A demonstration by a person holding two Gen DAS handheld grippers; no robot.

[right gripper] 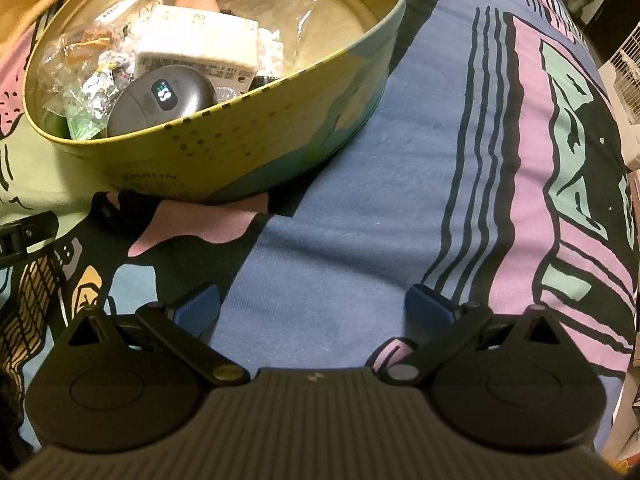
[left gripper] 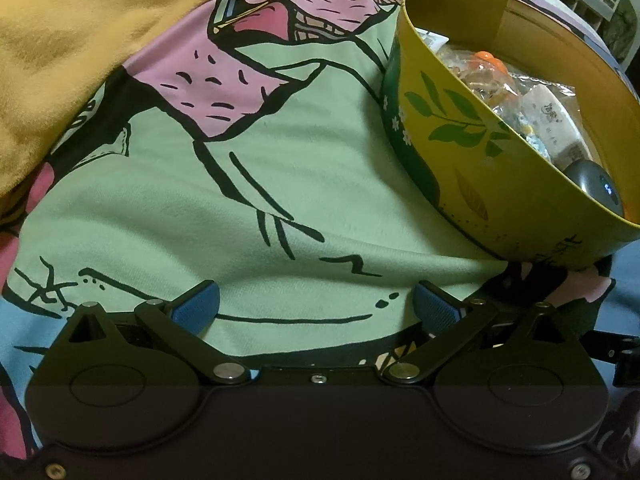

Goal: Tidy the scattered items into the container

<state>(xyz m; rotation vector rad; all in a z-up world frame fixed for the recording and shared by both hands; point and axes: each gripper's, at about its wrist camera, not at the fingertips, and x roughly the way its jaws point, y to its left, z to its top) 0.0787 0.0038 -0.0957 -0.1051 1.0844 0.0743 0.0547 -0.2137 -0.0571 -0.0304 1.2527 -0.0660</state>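
Note:
A round yellow-green tin (left gripper: 460,152) with leaf print stands on the patterned bedspread at the right of the left wrist view. It also shows at the upper left of the right wrist view (right gripper: 248,136). Inside lie a grey oval case with a lit display (right gripper: 160,104), a white box (right gripper: 200,52), and several clear plastic packets (right gripper: 76,56). My left gripper (left gripper: 316,306) is open and empty, low over green fabric, left of the tin. My right gripper (right gripper: 312,306) is open and empty over blue fabric, in front of and right of the tin.
A mustard-yellow blanket (left gripper: 72,48) lies bunched at the upper left. The cartoon-print bedspread (right gripper: 520,160) covers the whole surface. Part of the left gripper (right gripper: 24,236) shows at the left edge of the right wrist view. White shelving (right gripper: 628,64) stands beyond the bed's right edge.

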